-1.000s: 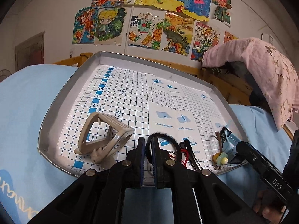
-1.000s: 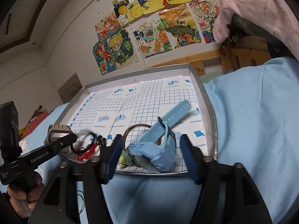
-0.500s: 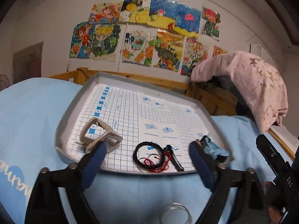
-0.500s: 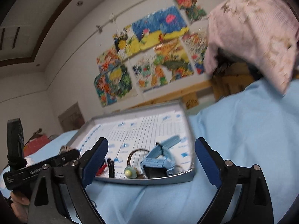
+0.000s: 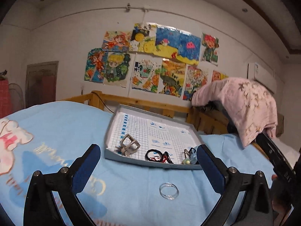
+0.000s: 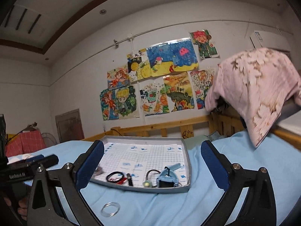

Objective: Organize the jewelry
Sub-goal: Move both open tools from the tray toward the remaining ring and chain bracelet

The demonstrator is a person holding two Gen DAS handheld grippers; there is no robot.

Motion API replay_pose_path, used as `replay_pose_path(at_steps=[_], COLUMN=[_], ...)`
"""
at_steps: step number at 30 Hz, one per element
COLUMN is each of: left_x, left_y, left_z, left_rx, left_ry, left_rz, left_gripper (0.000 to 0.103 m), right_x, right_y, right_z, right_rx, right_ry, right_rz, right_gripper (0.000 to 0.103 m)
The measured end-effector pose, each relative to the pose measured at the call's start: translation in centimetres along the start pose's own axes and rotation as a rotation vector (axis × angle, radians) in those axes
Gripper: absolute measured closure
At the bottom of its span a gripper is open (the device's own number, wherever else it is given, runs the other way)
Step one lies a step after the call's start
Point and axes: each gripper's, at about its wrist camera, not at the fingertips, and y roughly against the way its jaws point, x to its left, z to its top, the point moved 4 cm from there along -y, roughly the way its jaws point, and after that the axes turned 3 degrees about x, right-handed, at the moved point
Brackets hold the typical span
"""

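Left wrist view shows the left gripper (image 5: 146, 155) spread wide and empty, pulled back from the tray (image 5: 112, 124); a second ago it was pressed together at the tray's near edge. The black bracelet (image 5: 154, 154) lies inside that edge, seemingly just released. The right gripper (image 6: 152, 159) has opened and withdrawn too. A clear bangle (image 5: 169, 191) sits on the bed (image 5: 62, 124) in front of the tray, probably the next piece to tidy.
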Motion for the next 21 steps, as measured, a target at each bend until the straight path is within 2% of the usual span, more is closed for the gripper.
replay_pose_path(at_steps=[6, 15, 21], left_x=[1.5, 3.0, 4.1], left_y=[5.1, 10.8, 13.1], left_z=[-1.8, -3.2, -5.8], left_rx=[0.007, -0.026, -0.006], left_ry=[0.055, 0.035, 0.028], left_rz=[-0.011, 0.016, 0.03], left_gripper=[0.0, 0.0, 0.0], right_x=[2.1, 4.7, 4.9], right_y=[6.3, 13.0, 16.2], right_z=[0.6, -0.3, -2.9], right_rx=[0.0, -0.014, 0.067], right_ry=[-0.004, 0.04, -0.004], right_rz=[0.022, 0.017, 0.001], right_gripper=[0.002, 0.002, 0.002])
